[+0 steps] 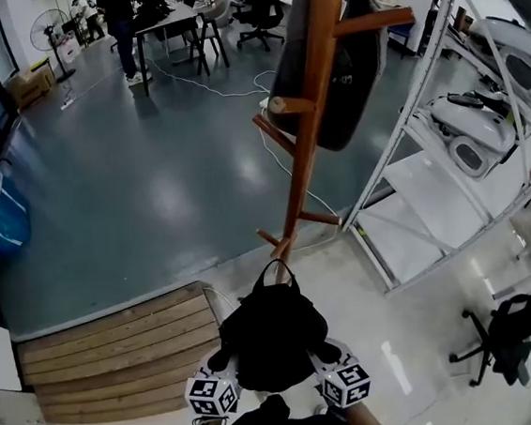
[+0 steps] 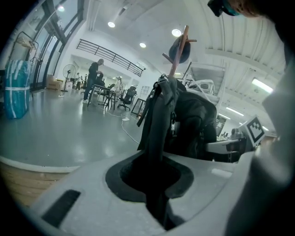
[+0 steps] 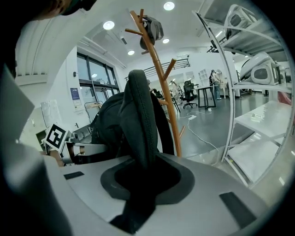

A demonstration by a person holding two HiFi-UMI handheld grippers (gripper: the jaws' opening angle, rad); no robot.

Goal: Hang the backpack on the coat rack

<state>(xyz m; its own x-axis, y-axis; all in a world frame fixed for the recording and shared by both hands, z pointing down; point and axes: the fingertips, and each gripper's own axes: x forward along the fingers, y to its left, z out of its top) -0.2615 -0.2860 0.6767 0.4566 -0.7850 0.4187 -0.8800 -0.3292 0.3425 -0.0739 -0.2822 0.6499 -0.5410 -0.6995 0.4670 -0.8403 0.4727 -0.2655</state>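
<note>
1. Left gripper (image 1: 218,374) is clenched on one shoulder strap (image 2: 156,117) of the backpack (image 1: 274,333); right gripper (image 1: 332,362) grips the other strap (image 3: 140,117).
2. The backpack hangs between them. The coat rack (image 1: 307,108) at twelve o'clock carries a dark bag (image 1: 345,66).
3. Shelving (image 1: 384,138) at two o'clock holds white shells (image 1: 474,152).

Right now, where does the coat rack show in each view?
Head view: coat rack top centre, slanting down towards the backpack.
Left gripper view: coat rack upper centre, rising behind the backpack.
Right gripper view: coat rack centre, just right of the backpack.
Shared landmark: dark bag hanging near its top.
</note>
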